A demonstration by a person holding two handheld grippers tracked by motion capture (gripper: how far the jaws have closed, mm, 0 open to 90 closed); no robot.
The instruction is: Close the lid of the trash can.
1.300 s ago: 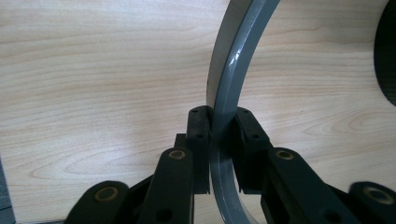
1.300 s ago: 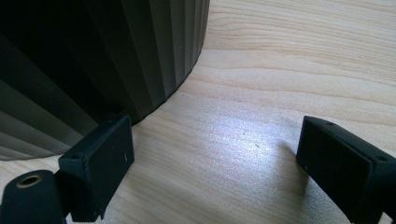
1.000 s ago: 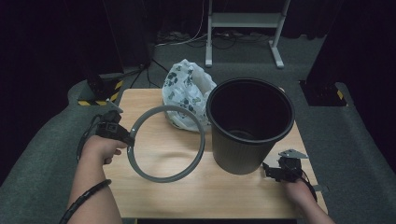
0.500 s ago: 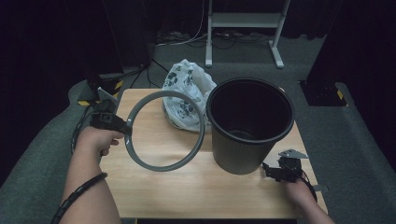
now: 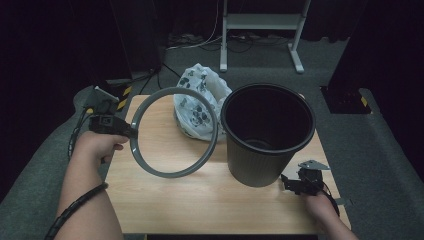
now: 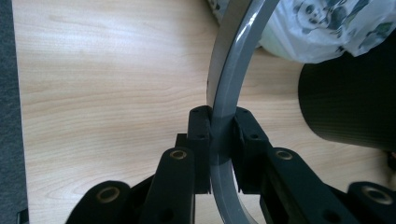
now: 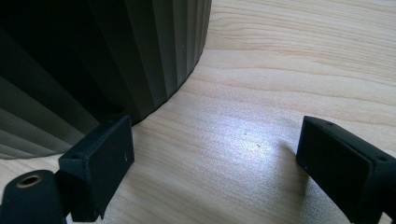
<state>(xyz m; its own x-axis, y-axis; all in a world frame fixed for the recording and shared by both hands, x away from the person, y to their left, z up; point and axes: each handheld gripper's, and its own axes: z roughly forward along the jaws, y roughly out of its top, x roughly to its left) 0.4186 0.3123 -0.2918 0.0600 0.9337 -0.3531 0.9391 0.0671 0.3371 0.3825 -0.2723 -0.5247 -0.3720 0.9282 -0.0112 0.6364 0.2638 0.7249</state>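
From the high view, my left hand-held gripper point(image 5: 112, 126) is out past the left edge of the worktop point(image 5: 200, 200). It is clamped on the left side of a grey ring point(image 5: 175, 132). The ring is up in the air and tilted, and its far side is in front of a white bag with dark prints point(image 5: 200, 102). The bag lies at the back of the worktop, touching the black bin point(image 5: 267, 132). The bin stands upright on the right half of the worktop (it is big and dark inside). My right hand-held gripper point(image 5: 300, 181) sits low on the worktop, just beside the bottom of the bin, on its right.

In the left gripper view, my two black jaws squeeze the grey ring point(image 6: 224, 112) from both sides. The ring runs up between them and bends off to the right. The wooden worktop point(image 6: 102, 84) is below, the white bag point(image 6: 322, 28) is at the top right, and the bin point(image 6: 350, 102) is dark at the right.

In the right gripper view, my right jaws stand wide apart with just bare wood point(image 7: 261, 116) between them. The ribbed wall of the bin point(image 7: 102, 56) is close by the left jaw, but I cannot tell if they touch.
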